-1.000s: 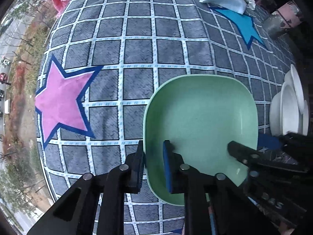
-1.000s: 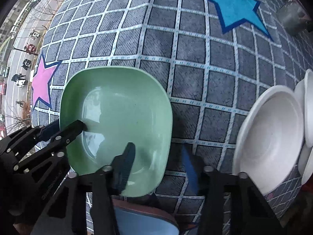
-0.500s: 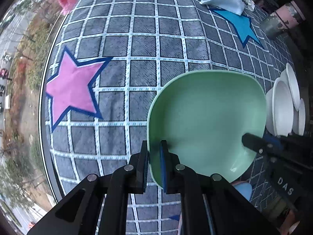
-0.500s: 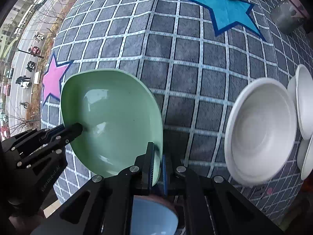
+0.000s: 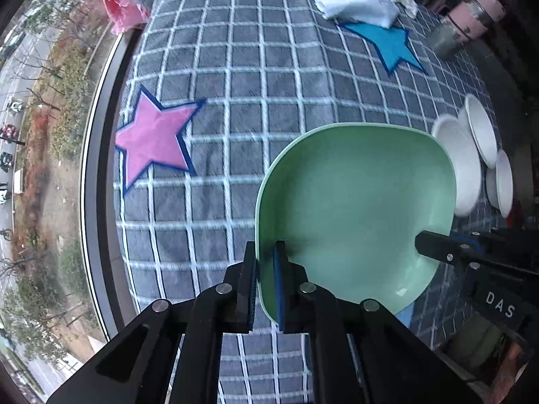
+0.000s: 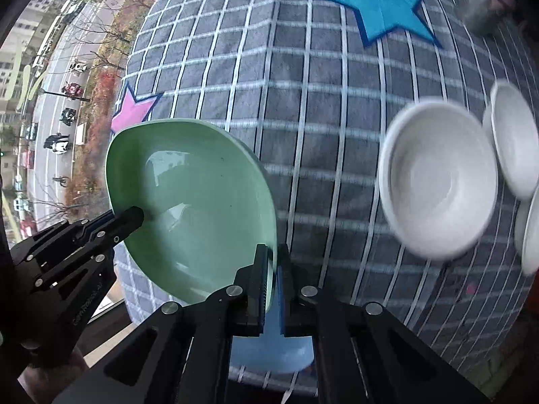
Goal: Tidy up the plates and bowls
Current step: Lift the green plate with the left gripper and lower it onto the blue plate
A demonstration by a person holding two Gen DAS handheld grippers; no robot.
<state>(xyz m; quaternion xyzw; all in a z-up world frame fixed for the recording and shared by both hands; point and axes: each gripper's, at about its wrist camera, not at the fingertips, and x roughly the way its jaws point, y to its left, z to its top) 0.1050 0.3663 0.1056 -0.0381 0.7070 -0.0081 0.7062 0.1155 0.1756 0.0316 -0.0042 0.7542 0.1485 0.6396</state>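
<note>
You've got the green square plate (image 5: 357,202) lifted and tilted, pinched at 2 rim edges. White bowl (image 6: 438,178) sits on the checked rug, 2 smaller white dishes (image 6: 515,144) beside it.

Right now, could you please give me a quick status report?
Left gripper and right gripper shut on green plate, opposite rims. Plate off the rug. White bowls lie apart, nothing obstructing.

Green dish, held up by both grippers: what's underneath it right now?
Under the green dish, the right wrist view shows the checked rug and part of a light blue dish near the right gripper. The rest of that dish is covered.
</note>
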